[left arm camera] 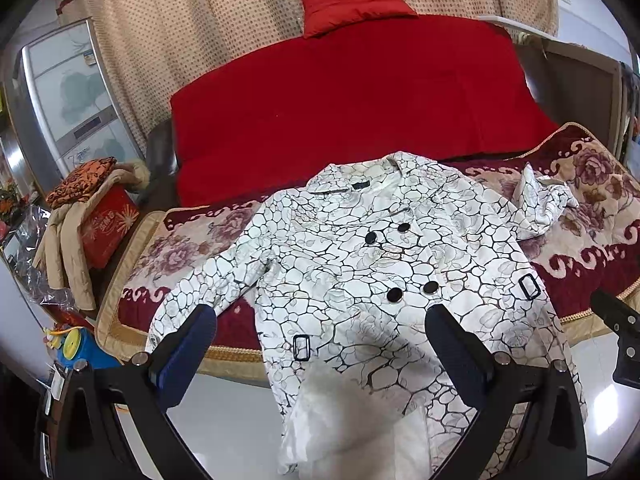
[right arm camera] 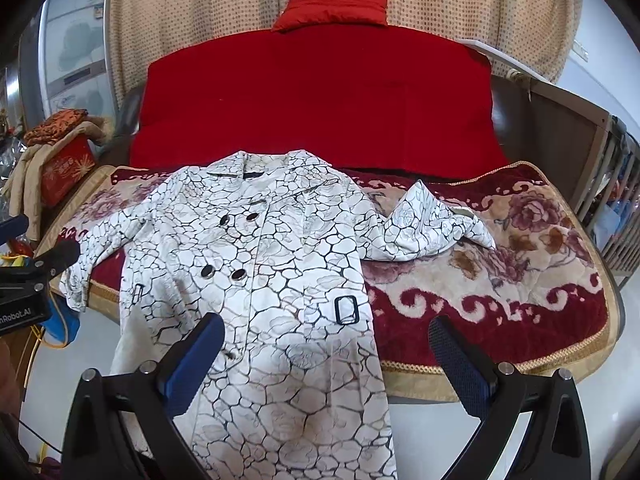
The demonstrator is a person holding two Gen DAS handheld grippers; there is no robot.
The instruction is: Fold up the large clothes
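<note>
Lying face up on a floral blanket: one white coat, four dark buttons, two buckles, hem hanging over the edge. Behind: one red quilt, one red pillow. Hovering released, jaws wide, nothing grasped: left gripper, right gripper

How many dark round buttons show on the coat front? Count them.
4 on the coat: an upper pair below the collar, a lower pair near the waist. Folds may hide others.
</note>
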